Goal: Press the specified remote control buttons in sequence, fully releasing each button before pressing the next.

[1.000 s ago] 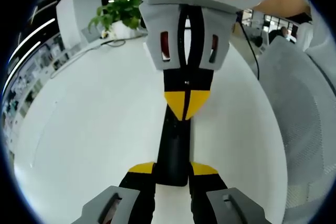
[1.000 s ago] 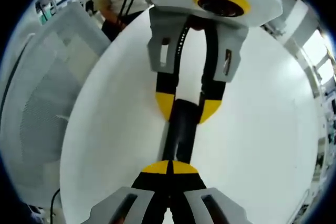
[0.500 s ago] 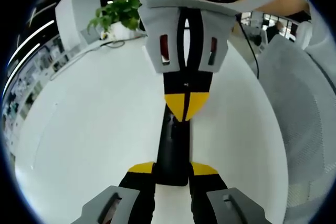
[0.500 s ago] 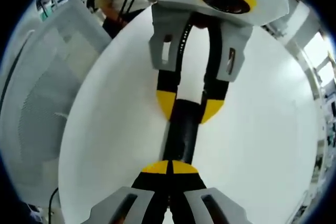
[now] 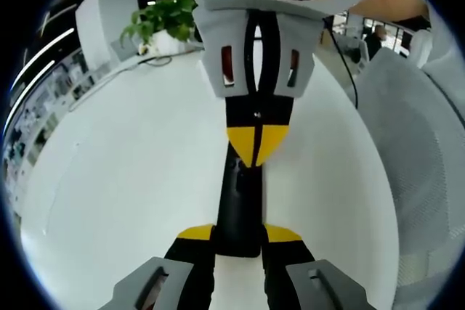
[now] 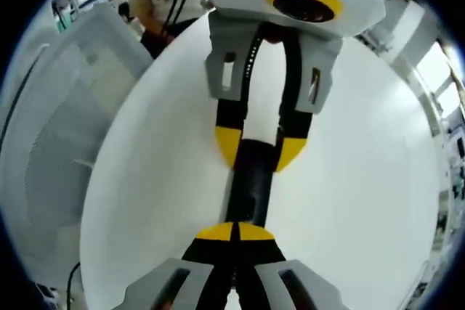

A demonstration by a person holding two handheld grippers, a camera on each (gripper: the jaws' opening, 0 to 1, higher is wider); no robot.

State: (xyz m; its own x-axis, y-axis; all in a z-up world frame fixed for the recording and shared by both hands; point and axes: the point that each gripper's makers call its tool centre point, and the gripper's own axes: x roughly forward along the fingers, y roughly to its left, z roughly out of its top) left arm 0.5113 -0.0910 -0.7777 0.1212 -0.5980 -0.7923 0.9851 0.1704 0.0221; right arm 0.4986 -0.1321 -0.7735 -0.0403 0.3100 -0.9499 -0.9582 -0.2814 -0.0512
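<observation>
In the left gripper view our left hand-held gripper [image 5: 240, 234] clamps the remote [image 5: 240, 212] mid-surface [image 5: 123, 172], and in the right gripper view our closed right hand-held gripper [image 6: 235, 231] presses it, so we judge presses remain.

The slim black plastic remote control [image 5: 239, 212] is showing a smooth, faintly glossy face – the round white table [image 5: 123, 165] is looking matt and smooth, and the grey mesh-fabric chair back [image 5: 421, 157] is appearing finely textured.
</observation>
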